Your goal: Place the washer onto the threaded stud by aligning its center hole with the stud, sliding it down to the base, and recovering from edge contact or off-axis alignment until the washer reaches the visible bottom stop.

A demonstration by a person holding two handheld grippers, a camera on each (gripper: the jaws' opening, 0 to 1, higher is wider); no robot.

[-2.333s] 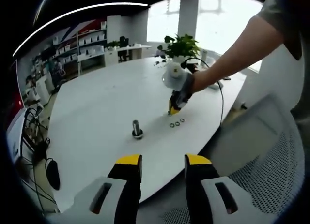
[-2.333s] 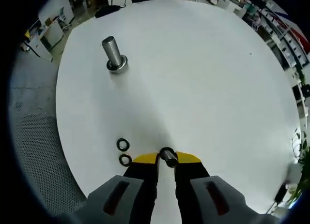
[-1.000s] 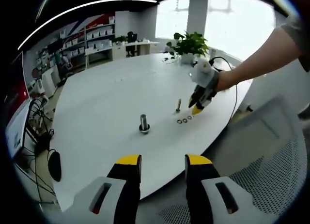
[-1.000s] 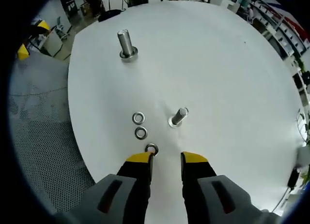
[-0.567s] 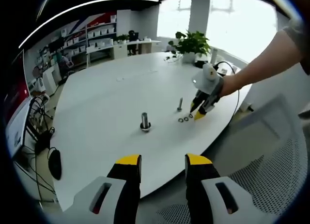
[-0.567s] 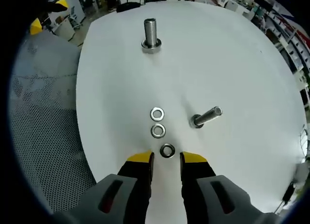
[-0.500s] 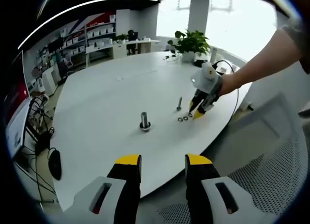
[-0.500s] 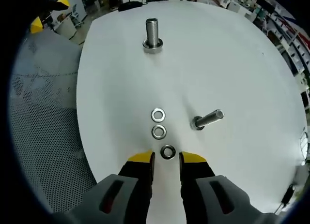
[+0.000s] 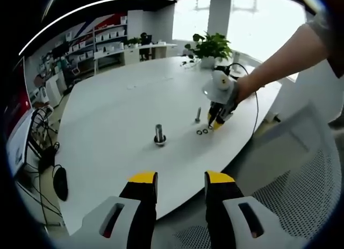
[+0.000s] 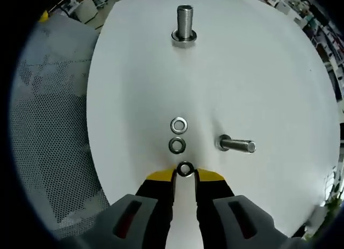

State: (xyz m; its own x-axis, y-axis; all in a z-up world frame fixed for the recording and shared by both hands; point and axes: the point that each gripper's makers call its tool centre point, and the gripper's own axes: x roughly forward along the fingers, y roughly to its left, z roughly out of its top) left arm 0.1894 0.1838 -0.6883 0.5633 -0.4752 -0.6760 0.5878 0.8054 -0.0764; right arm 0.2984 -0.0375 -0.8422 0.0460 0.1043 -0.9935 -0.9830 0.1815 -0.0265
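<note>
The right tongs (image 10: 185,176) close around the nearest washer (image 10: 185,169) on the white desk (image 10: 269,71), apparently to lift it toward the slim stud (image 10: 236,145) at the right. The left tongs (image 9: 181,185) hang spread off the desk's near edge.

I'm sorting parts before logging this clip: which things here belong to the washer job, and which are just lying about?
Job:
- right tool, around the nearest washer
- two spare washers
- small stud
- big stud

Lying about:
- plant
- mesh chair
- left tool, open, idle
- table, only the work surface
</note>
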